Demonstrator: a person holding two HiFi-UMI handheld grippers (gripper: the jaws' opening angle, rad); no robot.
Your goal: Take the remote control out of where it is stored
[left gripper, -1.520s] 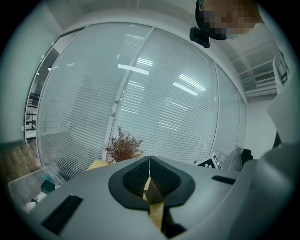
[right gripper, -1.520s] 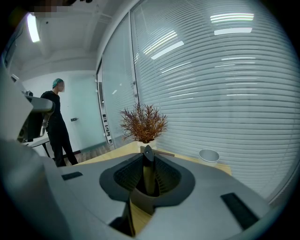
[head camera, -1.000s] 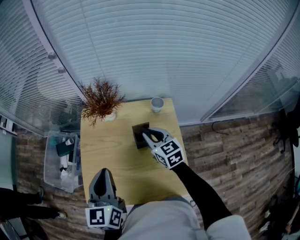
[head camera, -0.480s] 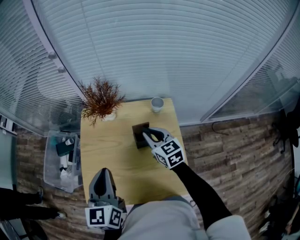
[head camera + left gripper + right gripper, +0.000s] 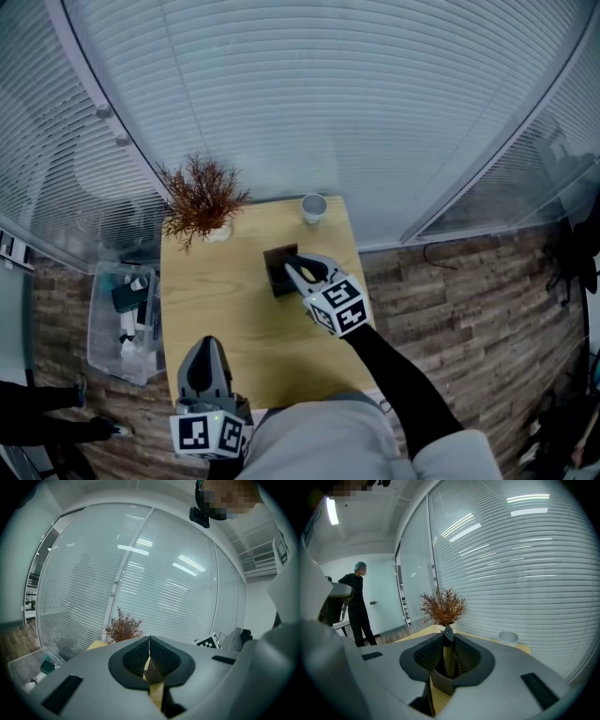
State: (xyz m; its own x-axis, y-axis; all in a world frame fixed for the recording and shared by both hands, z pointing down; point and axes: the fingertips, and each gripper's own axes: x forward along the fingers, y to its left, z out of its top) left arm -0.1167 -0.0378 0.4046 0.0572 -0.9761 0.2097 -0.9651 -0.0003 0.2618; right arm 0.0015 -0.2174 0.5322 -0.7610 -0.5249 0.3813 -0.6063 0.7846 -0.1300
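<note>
Progress is about halfway, we judge: our right gripper point(image 5: 293, 273) clamps the remote point(image 5: 448, 641), which stands upright in its dark holder point(image 5: 276, 259) on the table's point(image 5: 216, 300) far side, not yet lifted out. Our left gripper point(image 5: 207, 347) hangs closed and empty, near left.

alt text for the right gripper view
The right gripper is closed on a dark remote standing upright in a holder. Behind, on the wooden table, are a dried plant and a cup, with blinds beyond and a person far left.
</note>
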